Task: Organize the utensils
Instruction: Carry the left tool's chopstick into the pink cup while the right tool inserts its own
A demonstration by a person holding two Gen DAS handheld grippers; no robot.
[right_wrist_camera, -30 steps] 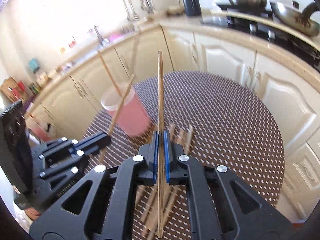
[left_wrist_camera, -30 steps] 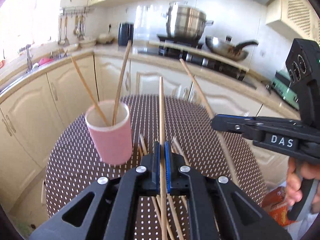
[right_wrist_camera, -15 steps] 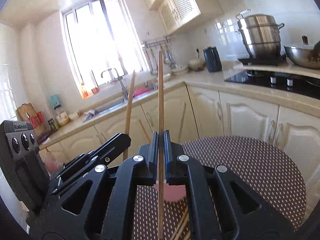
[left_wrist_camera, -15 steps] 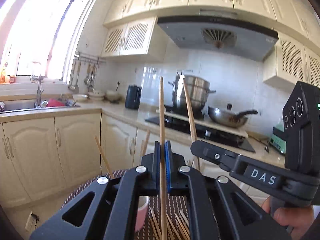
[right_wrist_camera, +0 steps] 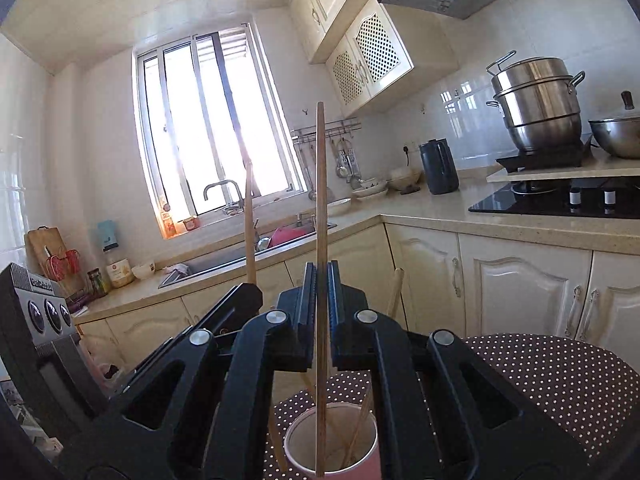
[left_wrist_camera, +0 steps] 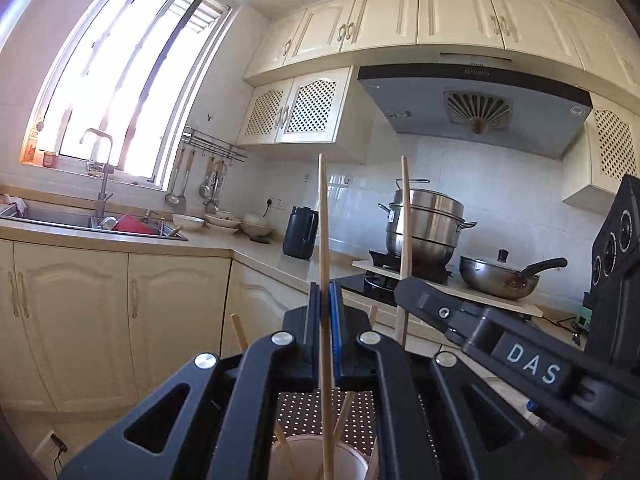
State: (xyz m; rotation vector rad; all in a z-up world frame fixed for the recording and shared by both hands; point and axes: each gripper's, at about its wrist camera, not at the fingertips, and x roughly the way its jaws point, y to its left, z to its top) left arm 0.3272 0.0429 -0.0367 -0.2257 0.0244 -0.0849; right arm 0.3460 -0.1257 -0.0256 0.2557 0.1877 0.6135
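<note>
My left gripper (left_wrist_camera: 325,344) is clamped tight on a wooden chopstick (left_wrist_camera: 323,240), which stands pretty much upright between the blue pads, top end poking way up toward the wall cabinets and bottom end dropping down into the mouth of the pink cup (left_wrist_camera: 316,458) right below the fingers. Same deal on the other side: the right gripper (right_wrist_camera: 321,320) is pinched shut on its own chopstick (right_wrist_camera: 320,200), also vertical, and that one's lower tip sits inside the pink cup (right_wrist_camera: 332,444) too, at least as far as I can see from that wrist cam. There are a couple more chopsticks (right_wrist_camera: 360,428) already leaning in the cup, slanted against the rim. The cup stands on the round table with the brown polka-dot cloth (right_wrist_camera: 560,372), near its edge on my side. In the left cam the right gripper (left_wrist_camera: 404,292) comes in just to the right of the cup with its stick (left_wrist_camera: 406,220) sticking up, and the two grippers are close side by side above the cup. Beyond the cup, further back, there's the counter with a black kettle (left_wrist_camera: 300,238), a stacked steel steamer pot (left_wrist_camera: 424,224) and a wok (left_wrist_camera: 500,278) on the stove, and off to the left of the cup the sink (left_wrist_camera: 80,222) under the window.
</note>
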